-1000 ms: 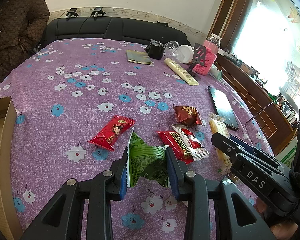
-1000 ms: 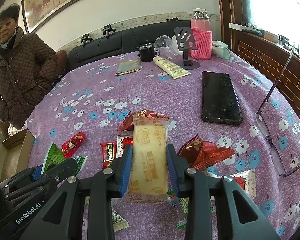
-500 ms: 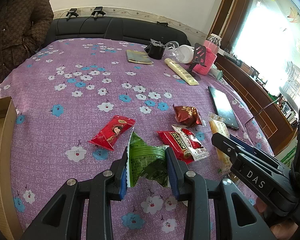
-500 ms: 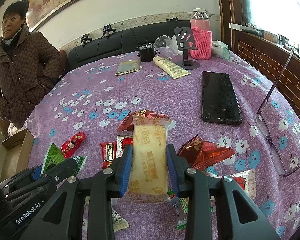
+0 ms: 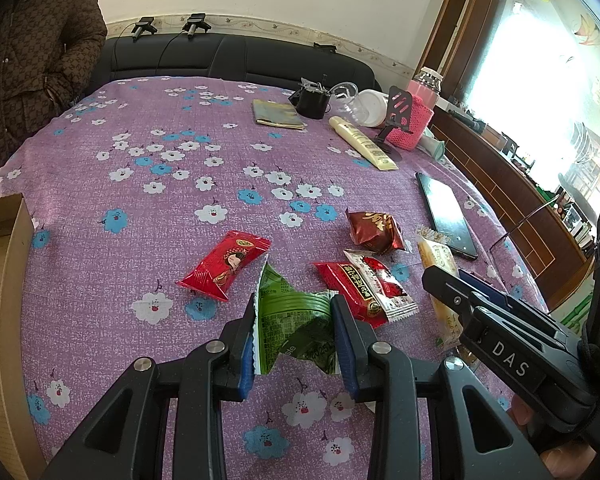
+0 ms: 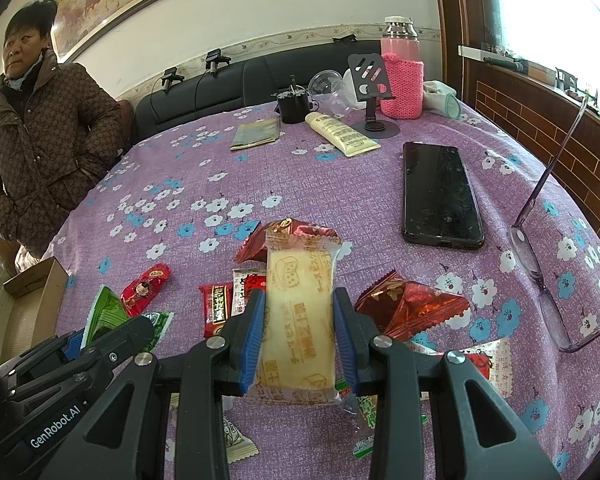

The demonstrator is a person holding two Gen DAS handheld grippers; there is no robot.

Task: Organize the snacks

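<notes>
My left gripper [image 5: 294,322] is shut on a green snack packet [image 5: 290,312], its blue pads pressing both sides. Just beyond lie a red packet with a cartoon face [image 5: 226,262], a red-and-white packet [image 5: 364,286] and a dark red foil packet [image 5: 374,230]. My right gripper [image 6: 299,316] is shut on a pale yellow cake bar packet [image 6: 300,300], held lengthwise between the pads. That yellow bar [image 5: 440,264] and the right gripper show at the right edge of the left wrist view. A red foil packet [image 6: 412,306] lies right of the bar; more packets lie under the right gripper.
A cardboard box [image 5: 0,280] stands at the table's left edge. A black phone [image 6: 440,194], glasses [image 6: 540,264], a cream tube [image 6: 342,134], a phone stand [image 6: 370,92], a pink flask [image 6: 402,76] and a black cup [image 6: 294,106] lie farther back. A person in a brown coat [image 6: 40,148] stands at far left.
Both grippers and their packets have stayed put. The person in the brown coat has shifted a little to the right beside the table.
</notes>
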